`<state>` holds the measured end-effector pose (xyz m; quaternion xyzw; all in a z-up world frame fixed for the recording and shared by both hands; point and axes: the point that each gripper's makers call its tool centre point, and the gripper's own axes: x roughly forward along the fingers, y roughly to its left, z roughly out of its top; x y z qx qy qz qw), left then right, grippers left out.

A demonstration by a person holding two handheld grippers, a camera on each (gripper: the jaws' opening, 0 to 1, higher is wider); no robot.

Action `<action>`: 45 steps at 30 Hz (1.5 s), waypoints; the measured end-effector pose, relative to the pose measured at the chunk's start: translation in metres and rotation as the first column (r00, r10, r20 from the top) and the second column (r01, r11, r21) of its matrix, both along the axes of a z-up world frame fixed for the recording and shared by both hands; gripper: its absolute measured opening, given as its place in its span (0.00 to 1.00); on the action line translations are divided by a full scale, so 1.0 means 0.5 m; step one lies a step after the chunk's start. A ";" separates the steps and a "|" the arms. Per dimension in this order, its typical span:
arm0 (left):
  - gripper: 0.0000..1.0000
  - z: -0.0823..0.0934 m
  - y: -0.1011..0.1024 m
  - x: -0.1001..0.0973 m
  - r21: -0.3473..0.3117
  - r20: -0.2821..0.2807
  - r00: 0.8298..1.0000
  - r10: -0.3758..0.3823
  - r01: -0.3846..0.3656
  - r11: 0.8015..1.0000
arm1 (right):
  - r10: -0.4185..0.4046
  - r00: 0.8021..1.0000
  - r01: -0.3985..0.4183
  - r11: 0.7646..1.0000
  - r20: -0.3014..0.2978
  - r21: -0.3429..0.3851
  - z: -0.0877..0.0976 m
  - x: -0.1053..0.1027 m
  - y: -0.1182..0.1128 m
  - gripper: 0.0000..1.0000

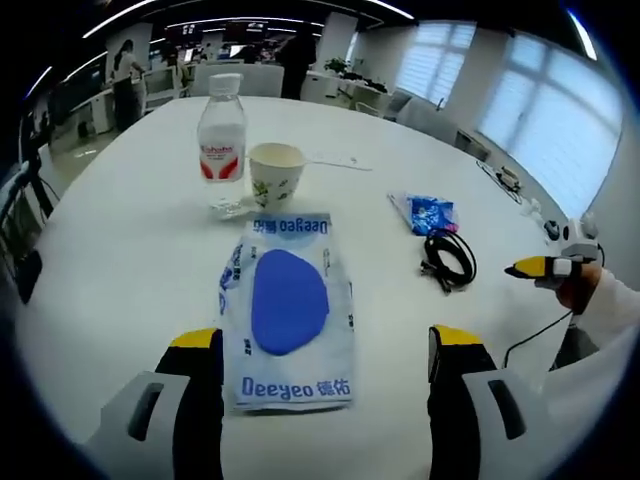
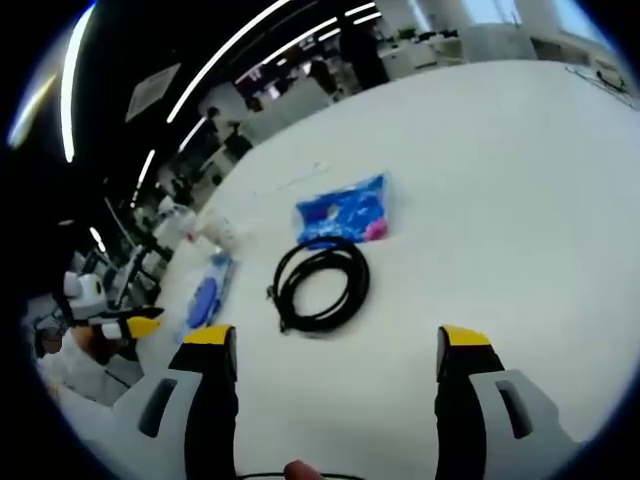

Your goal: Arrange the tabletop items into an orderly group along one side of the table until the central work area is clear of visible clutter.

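Left gripper hangs released, 2 jaws flanking my wipes pack, long axis toward 12 o'clock. Right gripper gapes too, cable coil at 12.

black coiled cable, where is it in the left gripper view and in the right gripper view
Left gripper view: the black coiled cable lies right of centre on the white table, just below the blue snack packet.
Right gripper view: the cable lies near the centre, above and between the open jaws, just below the same packet.
Shared landmark: the blue snack packet, beside the cable in both views.
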<state>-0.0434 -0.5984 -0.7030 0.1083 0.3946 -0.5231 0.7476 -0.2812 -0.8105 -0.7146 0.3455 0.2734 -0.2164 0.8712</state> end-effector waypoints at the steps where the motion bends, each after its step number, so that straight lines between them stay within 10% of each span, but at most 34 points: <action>1: 0.86 0.000 0.006 0.002 0.000 -0.003 1.000 0.007 -0.007 1.000 | 0.005 1.000 -0.005 1.000 0.001 0.000 0.001 0.001 0.002 0.81; 32: 0.84 -0.027 0.090 0.023 0.020 -0.052 0.989 0.135 -0.134 0.991 | 0.029 1.000 -0.029 0.999 0.011 -0.028 0.029 0.017 -0.019 0.79; 45: 0.76 -0.063 0.116 0.000 0.009 -0.173 0.950 0.258 -0.261 0.965 | 0.272 0.961 -0.267 0.958 0.039 -0.107 0.091 0.186 0.003 0.74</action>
